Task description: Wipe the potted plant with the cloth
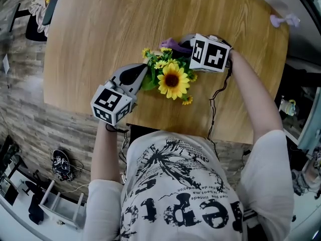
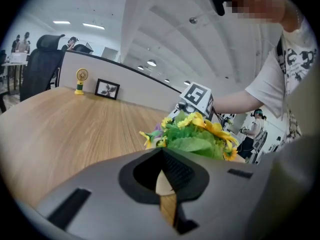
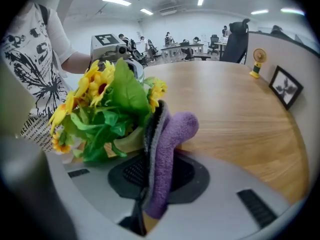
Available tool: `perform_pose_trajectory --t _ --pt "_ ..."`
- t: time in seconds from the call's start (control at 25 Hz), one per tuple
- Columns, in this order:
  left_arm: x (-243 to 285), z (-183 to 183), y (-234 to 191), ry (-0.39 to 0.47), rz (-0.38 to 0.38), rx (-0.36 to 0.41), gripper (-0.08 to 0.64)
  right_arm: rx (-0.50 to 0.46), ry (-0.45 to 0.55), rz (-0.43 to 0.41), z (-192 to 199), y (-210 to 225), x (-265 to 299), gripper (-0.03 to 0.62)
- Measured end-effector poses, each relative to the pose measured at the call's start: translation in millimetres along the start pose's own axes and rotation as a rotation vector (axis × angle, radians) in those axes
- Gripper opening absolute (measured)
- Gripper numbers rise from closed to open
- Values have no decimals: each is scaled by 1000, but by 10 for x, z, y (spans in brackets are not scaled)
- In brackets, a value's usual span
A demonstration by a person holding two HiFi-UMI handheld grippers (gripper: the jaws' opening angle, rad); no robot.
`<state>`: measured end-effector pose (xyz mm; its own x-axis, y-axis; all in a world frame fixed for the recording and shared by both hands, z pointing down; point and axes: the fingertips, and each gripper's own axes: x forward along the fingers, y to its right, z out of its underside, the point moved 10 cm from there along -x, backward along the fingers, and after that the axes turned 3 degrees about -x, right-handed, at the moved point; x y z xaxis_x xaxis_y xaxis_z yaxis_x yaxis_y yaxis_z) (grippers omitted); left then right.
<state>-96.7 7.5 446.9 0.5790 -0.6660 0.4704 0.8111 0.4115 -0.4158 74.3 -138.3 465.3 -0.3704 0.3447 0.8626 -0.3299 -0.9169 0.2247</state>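
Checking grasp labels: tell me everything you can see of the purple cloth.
The cloth is purple and fuzzy, with a grey edge along one side. Folded into a thick strip, it is pinched between the jaws of the right gripper and sticks out beyond them, its free end curling over. Its grey side lies against the leaves of the potted plant. In the head view only a small purple bit shows behind the flowers.

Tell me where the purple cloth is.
The purple cloth is clamped in the right hand-held gripper, at the centre of the right gripper view, just right of the potted plant.
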Motion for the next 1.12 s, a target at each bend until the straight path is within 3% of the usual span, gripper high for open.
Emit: perform_pose_trajectory --t 0.32,0.64,0.84,0.96,1.12 --pt "-11 71 32 65 -39 49 3 135 27 38 226 -198 -36 72" --pt "-8 103 75 86 -79 76 3 230 50 26 426 -458 -46 72" --pt "-6 113 96 97 -104 95 3 295 9 0 533 -597 -95 74" --pt "-9 111 102 104 -114 101 3 335 -11 93 620 -575 -219 74" --pt "-22 115 123 103 -129 89 3 418 23 347 670 -471 -508 74"
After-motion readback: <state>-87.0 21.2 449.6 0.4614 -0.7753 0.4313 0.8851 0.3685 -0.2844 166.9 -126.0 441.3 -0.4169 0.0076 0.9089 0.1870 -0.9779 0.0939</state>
